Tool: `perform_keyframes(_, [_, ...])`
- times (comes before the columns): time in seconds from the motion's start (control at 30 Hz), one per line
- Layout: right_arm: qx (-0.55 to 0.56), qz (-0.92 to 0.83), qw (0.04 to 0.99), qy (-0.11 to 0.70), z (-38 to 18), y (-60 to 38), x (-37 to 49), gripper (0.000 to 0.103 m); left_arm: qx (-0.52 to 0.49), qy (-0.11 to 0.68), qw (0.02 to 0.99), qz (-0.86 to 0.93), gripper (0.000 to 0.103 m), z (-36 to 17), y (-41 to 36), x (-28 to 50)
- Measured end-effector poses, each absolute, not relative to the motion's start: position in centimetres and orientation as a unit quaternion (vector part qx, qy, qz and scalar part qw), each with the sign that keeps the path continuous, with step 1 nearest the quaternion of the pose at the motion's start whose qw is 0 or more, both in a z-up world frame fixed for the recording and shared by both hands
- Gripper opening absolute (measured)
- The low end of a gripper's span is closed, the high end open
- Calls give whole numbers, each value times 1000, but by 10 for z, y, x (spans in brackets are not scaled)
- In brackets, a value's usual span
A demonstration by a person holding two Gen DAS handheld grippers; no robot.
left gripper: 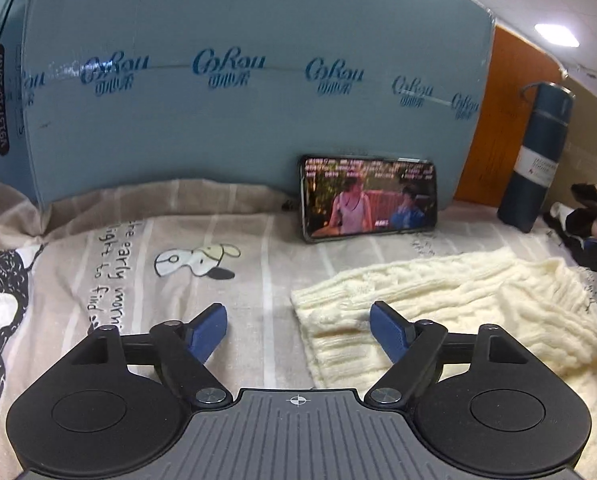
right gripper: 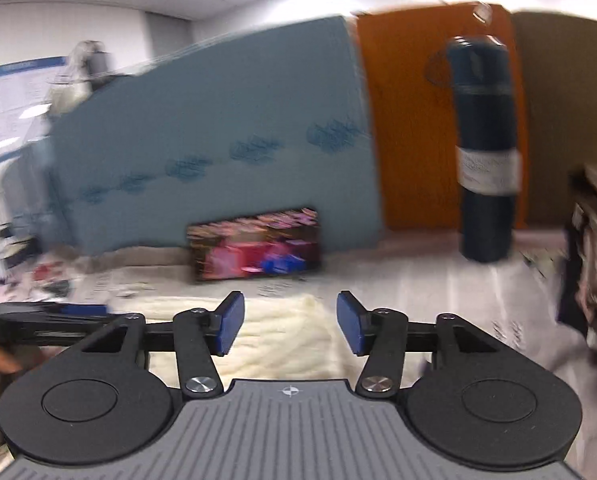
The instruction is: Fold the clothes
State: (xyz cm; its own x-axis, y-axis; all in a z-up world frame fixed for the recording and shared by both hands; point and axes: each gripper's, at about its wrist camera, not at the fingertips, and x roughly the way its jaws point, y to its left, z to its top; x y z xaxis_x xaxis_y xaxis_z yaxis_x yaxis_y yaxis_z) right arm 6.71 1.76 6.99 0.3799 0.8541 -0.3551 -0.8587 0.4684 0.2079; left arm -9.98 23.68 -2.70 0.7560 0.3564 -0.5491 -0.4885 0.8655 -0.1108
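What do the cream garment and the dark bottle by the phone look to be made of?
The cream garment looks like a chunky knit, wool or acrylic yarn: raised cable ribs and a fuzzy matte surface. The dark bottle seems to be metal with a matte teal coating, likely an insulated flask: a rigid cylinder with a wire loop at the cap and a pale paper-like label. The exact fibre and metal cannot be told.

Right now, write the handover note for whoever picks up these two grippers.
Left gripper: jaws open, empty, low over the near left corner of the cream knit sweater.
Right gripper: jaws open, empty, above the sweater; its view is motion-blurred.
The sweater lies in a compact bunched shape on the printed bedsheet. Behind it a phone playing video leans on a blue package; a dark flask stands to the right.
Done: cannot tell how many folds are made.
Left: grip an edge and finish folding.
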Motion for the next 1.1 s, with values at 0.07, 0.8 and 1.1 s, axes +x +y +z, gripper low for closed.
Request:
perform_keyframes(0.07, [-23, 566, 798, 206, 73, 20, 55, 69, -111, 263, 930, 232, 87, -25, 232, -101])
perform_keyframes(0.8, [32, 436, 867, 239, 66, -9, 80, 18, 2, 294, 938, 182, 97, -29, 186, -97])
perform_keyframes(1.1, [33, 303, 902, 306, 43, -52, 111, 51, -5, 287, 941, 181, 98, -28, 189, -100])
